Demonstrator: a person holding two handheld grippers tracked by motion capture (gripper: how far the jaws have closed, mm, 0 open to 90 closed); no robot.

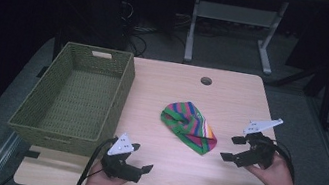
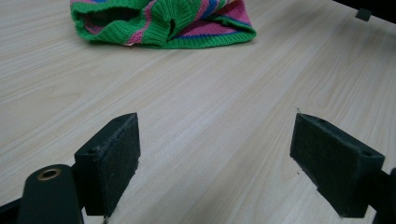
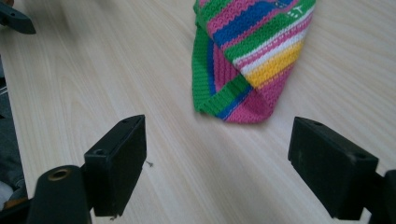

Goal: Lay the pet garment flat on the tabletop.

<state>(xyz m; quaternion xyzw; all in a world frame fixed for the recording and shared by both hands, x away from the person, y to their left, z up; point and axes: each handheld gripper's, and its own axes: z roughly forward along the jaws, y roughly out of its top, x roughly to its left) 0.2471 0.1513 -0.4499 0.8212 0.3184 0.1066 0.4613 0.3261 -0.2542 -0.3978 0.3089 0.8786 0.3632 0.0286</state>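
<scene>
- High view: striped knit cloth (image 1: pixel 189 126) lies crumpled mid-table, right of the wicker basket (image 1: pixel 75 98).
- Left gripper (image 1: pixel 139 162) and right gripper (image 1: pixel 232 148): jaws spread, nothing held.
- Risk judged: a single layer pinched, so the cloth unfolds and drags.

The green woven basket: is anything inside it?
The basket looks empty in the high view: its woven floor is bare. The strip of floor right behind its near wall is hidden. The striped knit garment lies outside it on the table.
</scene>
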